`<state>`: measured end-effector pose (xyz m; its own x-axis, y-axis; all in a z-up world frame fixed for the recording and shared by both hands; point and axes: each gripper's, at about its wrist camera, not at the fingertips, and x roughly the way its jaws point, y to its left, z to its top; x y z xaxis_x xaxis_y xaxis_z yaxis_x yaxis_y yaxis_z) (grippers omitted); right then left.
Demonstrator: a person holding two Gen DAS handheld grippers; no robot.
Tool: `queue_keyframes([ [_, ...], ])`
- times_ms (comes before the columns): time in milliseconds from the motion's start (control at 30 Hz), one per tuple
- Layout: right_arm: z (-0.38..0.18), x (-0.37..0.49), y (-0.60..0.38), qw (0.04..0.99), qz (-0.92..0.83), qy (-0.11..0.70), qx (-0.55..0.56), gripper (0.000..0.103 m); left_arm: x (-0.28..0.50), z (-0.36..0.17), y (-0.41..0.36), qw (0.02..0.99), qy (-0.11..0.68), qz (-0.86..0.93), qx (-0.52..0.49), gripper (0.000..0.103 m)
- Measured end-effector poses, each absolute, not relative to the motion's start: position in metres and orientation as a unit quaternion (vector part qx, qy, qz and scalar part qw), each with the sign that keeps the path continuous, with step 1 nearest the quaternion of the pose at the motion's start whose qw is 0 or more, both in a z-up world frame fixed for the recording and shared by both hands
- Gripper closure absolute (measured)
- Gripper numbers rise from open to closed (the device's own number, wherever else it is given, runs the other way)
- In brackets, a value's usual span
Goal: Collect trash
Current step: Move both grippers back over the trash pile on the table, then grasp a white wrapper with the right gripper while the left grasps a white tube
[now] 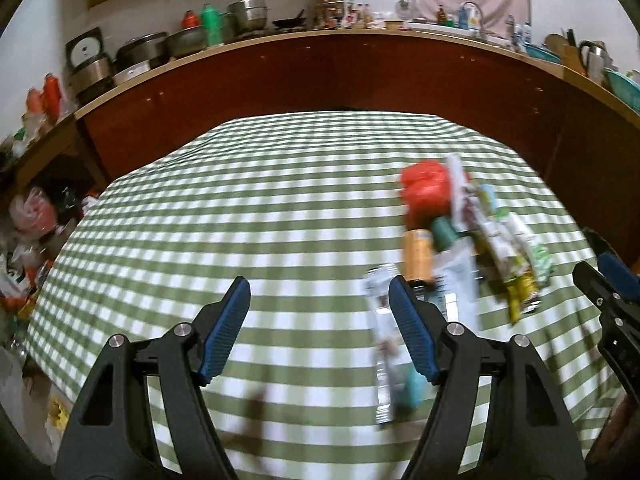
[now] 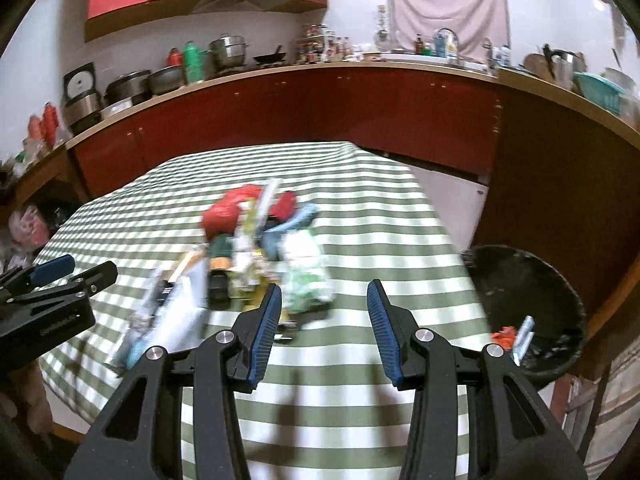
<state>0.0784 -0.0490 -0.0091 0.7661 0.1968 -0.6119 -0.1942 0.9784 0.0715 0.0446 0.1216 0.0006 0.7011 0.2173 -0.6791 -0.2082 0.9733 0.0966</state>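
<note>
A blurred heap of trash (image 1: pixel 472 236) lies on the green-and-white checked table (image 1: pixel 260 208): a red crumpled bag (image 1: pixel 426 190), an orange can (image 1: pixel 418 254), a green can (image 1: pixel 444 232) and several wrappers (image 1: pixel 516 264). My left gripper (image 1: pixel 320 304) hangs open above bare cloth, left of the heap, nothing between its fingers. The heap of trash (image 2: pixel 248 256) sits ahead and left in the right wrist view. My right gripper (image 2: pixel 324 308) is open over the cloth just right of the heap, empty. The left gripper (image 2: pixel 72 272) shows at that view's left edge.
A black bin (image 2: pixel 528 304) with some scraps inside stands off the table's right side. A red kitchen counter (image 1: pixel 320 68) with pots and bottles curves behind the table. Bags and clutter (image 1: pixel 32 220) fill the shelves at left.
</note>
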Motion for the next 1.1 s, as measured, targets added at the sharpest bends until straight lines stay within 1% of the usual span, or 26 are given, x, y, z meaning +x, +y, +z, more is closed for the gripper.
queue_keyframes([
  [400, -0.019, 0.076, 0.022, 0.926, 0.161, 0.340, -0.031, 0.058, 0.027, -0.008, 0.187, 0.912, 0.374, 0.168, -0.007, 0.032],
  [467, -0.022, 0.077, 0.028, 0.923, 0.167, 0.346, -0.031, 0.056, 0.025, -0.010, 0.194, 0.911, 0.376, 0.171, -0.010, 0.032],
  [533, -0.025, 0.079, 0.033, 0.920, 0.171, 0.350, -0.031, 0.053, 0.026, -0.013, 0.199, 0.909, 0.378, 0.172, -0.014, 0.032],
  [867, -0.041, 0.083, 0.035, 0.911, 0.161, 0.377, -0.038, 0.052, 0.034, -0.019, 0.198, 0.907, 0.386, 0.165, -0.020, 0.032],
  [967, -0.043, 0.083, 0.035, 0.909, 0.163, 0.381, -0.038, 0.057, 0.037, -0.022, 0.194, 0.907, 0.389, 0.161, -0.023, 0.032],
  [1100, -0.048, 0.083, 0.031, 0.905, 0.168, 0.389, -0.038, 0.067, 0.039, -0.024, 0.186, 0.908, 0.390, 0.153, -0.020, 0.032],
])
